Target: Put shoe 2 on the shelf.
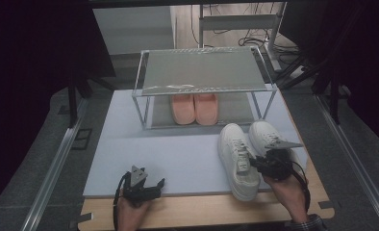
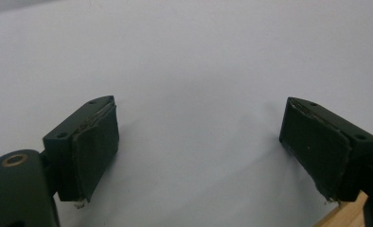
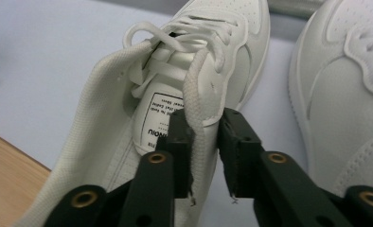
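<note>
Right claw (image 3: 204,142) pinches the white sneaker (image 3: 175,109) collar — left claw (image 2: 199,151) gapes (over bare mat).

A white label (image 3: 158,122) with black print is sewn inside the tongue of the white shoe (image 3: 184,90) near the bench's front right corner. Its letters stand sideways and are too small and blurred to read for certain.

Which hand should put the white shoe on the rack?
The right gripper: its jaws already straddle the collar of the left white sneaker. The left gripper sits open over bare mat, away from the shoes.
</note>
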